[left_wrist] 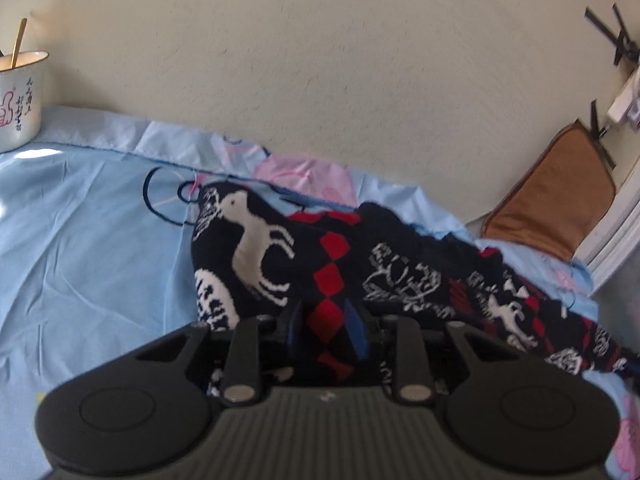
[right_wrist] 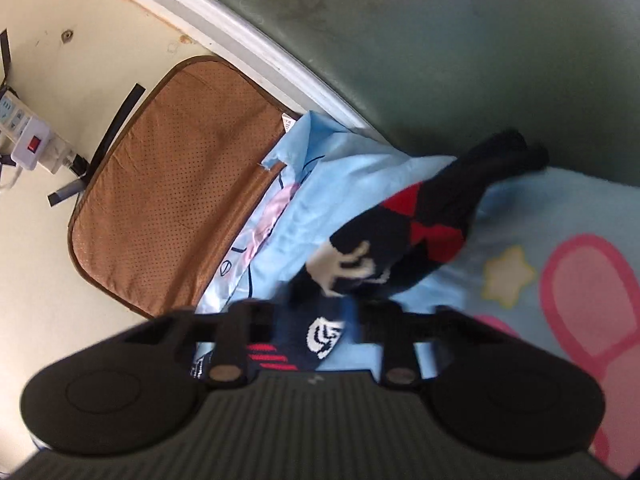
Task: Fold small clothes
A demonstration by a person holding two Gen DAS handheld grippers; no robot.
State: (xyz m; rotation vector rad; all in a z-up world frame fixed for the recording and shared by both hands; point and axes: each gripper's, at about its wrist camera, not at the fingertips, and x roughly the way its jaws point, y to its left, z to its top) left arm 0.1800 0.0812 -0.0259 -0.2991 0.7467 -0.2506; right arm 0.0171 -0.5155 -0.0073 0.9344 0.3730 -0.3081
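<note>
A small dark navy knit garment [left_wrist: 328, 256] with white reindeer and red diamonds lies bunched on a light blue sheet [left_wrist: 80, 240]. My left gripper [left_wrist: 326, 328] is shut on its near edge, with the cloth pinched between the fingers. In the right wrist view my right gripper [right_wrist: 316, 332] is shut on another part of the same garment [right_wrist: 400, 240], which hangs lifted above the sheet [right_wrist: 360, 184], a dark sleeve end trailing to the upper right.
A white enamel mug [left_wrist: 20, 100] with a stick stands at the far left by the cream wall. A brown cushion [left_wrist: 552, 200] leans on the wall at right, also in the right wrist view [right_wrist: 176, 184]. A power strip [right_wrist: 24, 140] hangs on the wall.
</note>
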